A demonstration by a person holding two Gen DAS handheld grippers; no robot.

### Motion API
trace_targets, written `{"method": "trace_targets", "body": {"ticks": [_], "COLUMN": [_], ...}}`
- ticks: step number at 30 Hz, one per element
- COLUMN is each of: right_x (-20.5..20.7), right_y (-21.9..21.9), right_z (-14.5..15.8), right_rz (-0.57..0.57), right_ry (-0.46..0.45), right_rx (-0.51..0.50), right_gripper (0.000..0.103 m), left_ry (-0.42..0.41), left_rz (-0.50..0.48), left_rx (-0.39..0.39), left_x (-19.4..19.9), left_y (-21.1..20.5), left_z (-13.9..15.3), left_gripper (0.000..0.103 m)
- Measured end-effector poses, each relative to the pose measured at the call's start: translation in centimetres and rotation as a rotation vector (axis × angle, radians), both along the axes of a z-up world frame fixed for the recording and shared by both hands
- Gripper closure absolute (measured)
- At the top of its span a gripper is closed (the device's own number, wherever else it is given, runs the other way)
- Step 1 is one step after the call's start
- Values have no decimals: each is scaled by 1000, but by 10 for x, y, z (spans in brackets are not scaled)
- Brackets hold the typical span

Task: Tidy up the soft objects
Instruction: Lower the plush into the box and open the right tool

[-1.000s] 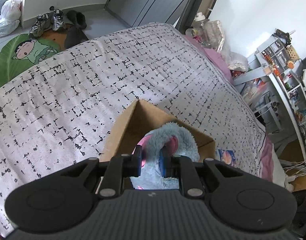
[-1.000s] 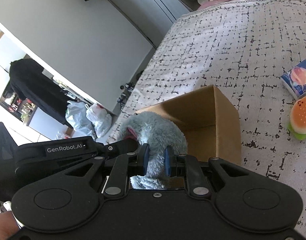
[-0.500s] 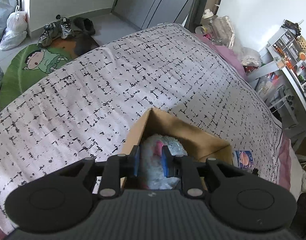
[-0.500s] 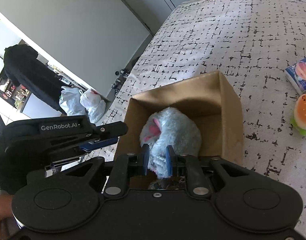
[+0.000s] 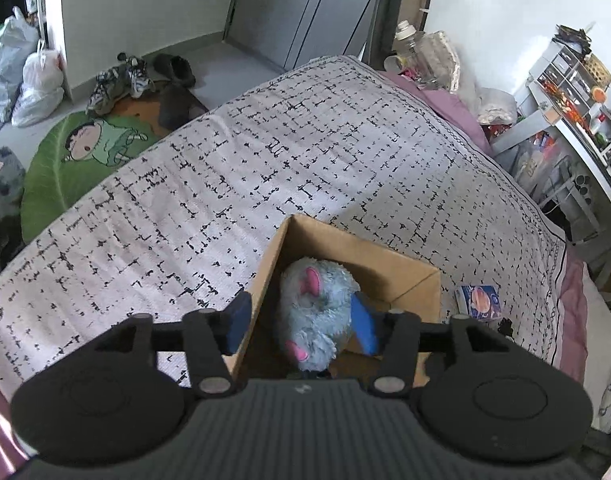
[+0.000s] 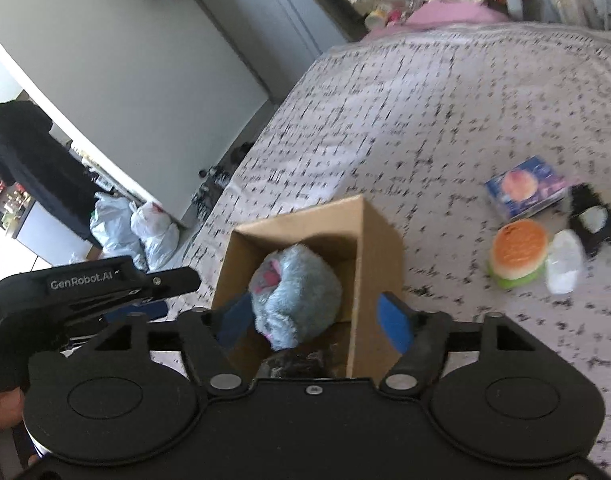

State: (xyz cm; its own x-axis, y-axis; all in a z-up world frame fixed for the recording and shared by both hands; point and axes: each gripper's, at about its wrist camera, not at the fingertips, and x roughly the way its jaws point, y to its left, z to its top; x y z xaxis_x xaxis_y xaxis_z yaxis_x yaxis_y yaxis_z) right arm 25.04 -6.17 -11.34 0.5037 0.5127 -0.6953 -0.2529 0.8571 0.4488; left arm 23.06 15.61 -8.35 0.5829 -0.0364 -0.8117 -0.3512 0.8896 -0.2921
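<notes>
A fluffy blue-grey plush with pink ears (image 5: 317,312) (image 6: 297,296) lies inside the open cardboard box (image 5: 389,264) (image 6: 379,248) on the bed. My left gripper (image 5: 301,312) hovers over the box with its jaws opening. One blue pad (image 5: 239,322) is outside the box wall and the other is beside the plush, neither pressing on it. My right gripper (image 6: 314,308) is above the same box, jaws opening wide around the plush without touching it. The left gripper (image 6: 173,294) also shows at the left of the right wrist view.
A burger toy (image 6: 517,252), a blue packet (image 6: 525,188) (image 5: 479,300), a white bottle-like thing (image 6: 565,264) and a black-and-white item (image 6: 593,220) lie on the patterned bedspread (image 5: 265,168) right of the box. Shoes, bags and a green mat are on the floor beyond.
Both grippers were shut on the plush above the box. They lowered it in, then opened and drew back upward. The plush now rests free in the box.
</notes>
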Motion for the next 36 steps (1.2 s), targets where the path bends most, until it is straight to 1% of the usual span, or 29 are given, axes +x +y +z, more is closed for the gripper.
{"method": "trace_targets", "body": {"ticks": [5, 9, 10, 15, 18, 23, 25, 32, 36], "right_x": [-1, -2, -3, -1, 3, 7, 9, 16, 20], "right_y": [-20, -37, -42, -72, -91, -117, -126, -159, -180], "right_z": [6, 11, 12, 18, 17, 9, 5, -9, -16], "right_rz": [-23, -53, -59, -105, -137, -188, -204, -289, -351], "right_ry": [-14, -17, -21, -23, -8, 24, 38, 93, 110], "right_rx": [-5, -6, -1, 24, 38, 51, 58, 113, 126], "right_gripper": [27, 18, 17, 17, 17, 17, 17, 18, 21], "left_ry": [3, -5, -7, -6, -7, -15, -3, 2, 5], "left_rz": [-14, -20, -21, -36, -43, -57, -70, -103, -114], "left_rx": [24, 34, 34, 44, 48, 49, 50, 59, 49], "left_x": [-3, -5, -6, -4, -1, 4, 9, 21, 30], "left_y": [-13, -26, -29, -51, -64, -87, -97, -129, -146], "left_z": [8, 15, 16, 20, 23, 23, 20, 16, 9], "left_gripper": [44, 44, 44, 44, 44, 44, 44, 44, 44]}}
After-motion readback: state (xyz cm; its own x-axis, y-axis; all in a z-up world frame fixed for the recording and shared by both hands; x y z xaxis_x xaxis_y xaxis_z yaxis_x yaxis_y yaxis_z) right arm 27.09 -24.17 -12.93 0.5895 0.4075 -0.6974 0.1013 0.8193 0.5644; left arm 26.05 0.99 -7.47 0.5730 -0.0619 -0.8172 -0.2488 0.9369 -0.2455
